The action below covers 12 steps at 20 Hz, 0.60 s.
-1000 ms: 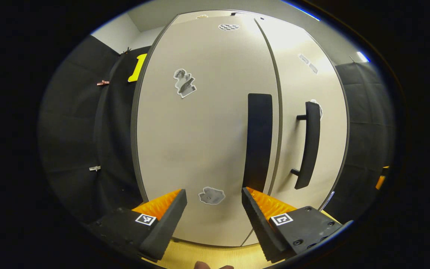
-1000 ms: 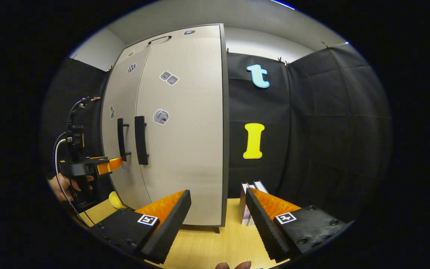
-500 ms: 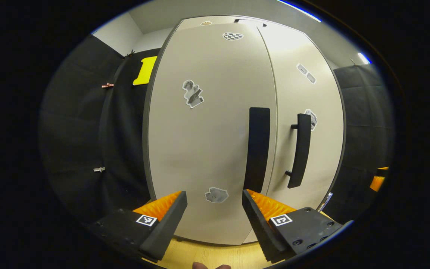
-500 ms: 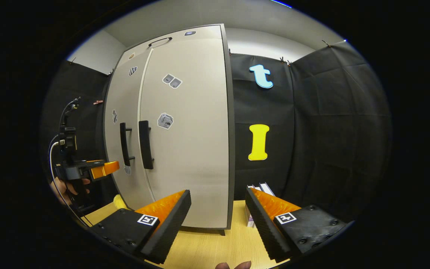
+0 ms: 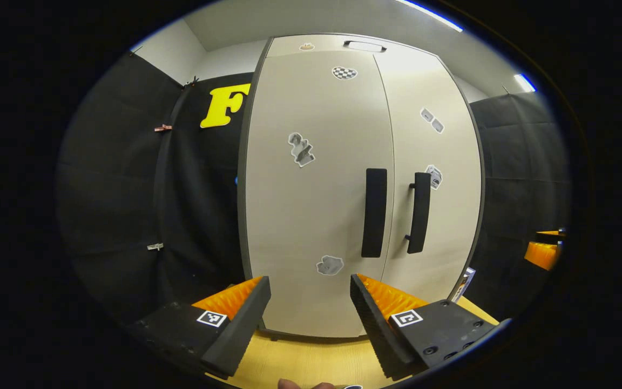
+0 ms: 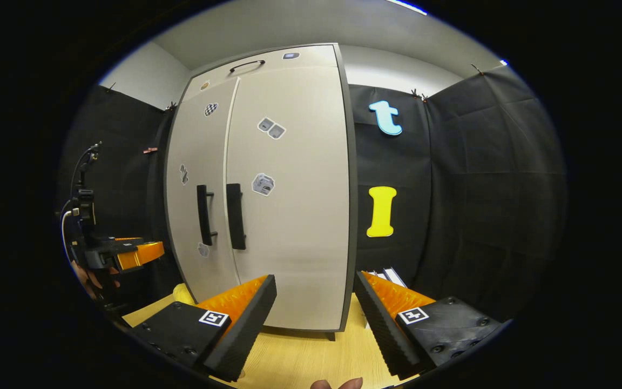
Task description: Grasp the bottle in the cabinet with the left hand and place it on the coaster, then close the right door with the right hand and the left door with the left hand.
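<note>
Left gripper view: your left tongs (image 5: 310,302) gape wide, empty, facing the cabinet's (image 5: 311,216) shut doors. Right tongs (image 6: 315,305) likewise spread, holding nothing.

Smooth matt cabinet doors (image 5: 316,205), pale wood-grain tabletop (image 5: 311,359)

Black cloth wall (image 6: 478,178) hung in folds across the right half of the right gripper view, pinned by small clips along its upper edge. Pale grey ceiling (image 6: 289,27) above, with a bright light strip (image 5: 430,15) at upper right of the left gripper view. Light wooden tabletop (image 6: 300,351) along the bottom.
</note>
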Motion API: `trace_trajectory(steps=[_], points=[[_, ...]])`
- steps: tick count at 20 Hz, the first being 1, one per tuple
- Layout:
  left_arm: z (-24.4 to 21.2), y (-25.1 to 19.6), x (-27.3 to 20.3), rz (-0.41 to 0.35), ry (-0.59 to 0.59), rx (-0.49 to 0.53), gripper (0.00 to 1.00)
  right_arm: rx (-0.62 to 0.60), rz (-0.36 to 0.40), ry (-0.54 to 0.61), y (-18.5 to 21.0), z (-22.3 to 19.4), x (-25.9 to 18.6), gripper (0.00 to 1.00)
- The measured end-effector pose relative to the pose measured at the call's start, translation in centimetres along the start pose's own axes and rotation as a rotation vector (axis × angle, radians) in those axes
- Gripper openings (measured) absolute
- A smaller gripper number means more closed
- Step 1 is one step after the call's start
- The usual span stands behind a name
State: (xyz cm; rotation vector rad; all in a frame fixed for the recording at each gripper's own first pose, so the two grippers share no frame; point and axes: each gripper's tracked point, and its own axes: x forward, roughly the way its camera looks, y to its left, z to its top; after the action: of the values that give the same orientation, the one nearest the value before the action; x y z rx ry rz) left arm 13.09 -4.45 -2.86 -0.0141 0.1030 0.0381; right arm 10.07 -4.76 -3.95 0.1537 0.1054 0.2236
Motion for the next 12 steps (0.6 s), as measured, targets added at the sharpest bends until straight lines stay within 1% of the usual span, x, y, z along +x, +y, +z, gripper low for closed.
trace_trajectory(steps=[6,9,12], points=[[0.6,1.8,-3.5,0.008,-0.021,0.056,0.95,-0.006,0.021,-0.009,2.4,0.5,-0.3,0.98],[0.5,2.3,-5.1,0.005,-0.029,0.054,0.95,-0.010,0.025,-0.013,3.4,0.7,-0.4,0.98],[0.1,2.6,-6.5,0.003,-0.023,0.030,0.95,-0.019,0.020,-0.020,4.1,0.8,-0.4,0.98]])
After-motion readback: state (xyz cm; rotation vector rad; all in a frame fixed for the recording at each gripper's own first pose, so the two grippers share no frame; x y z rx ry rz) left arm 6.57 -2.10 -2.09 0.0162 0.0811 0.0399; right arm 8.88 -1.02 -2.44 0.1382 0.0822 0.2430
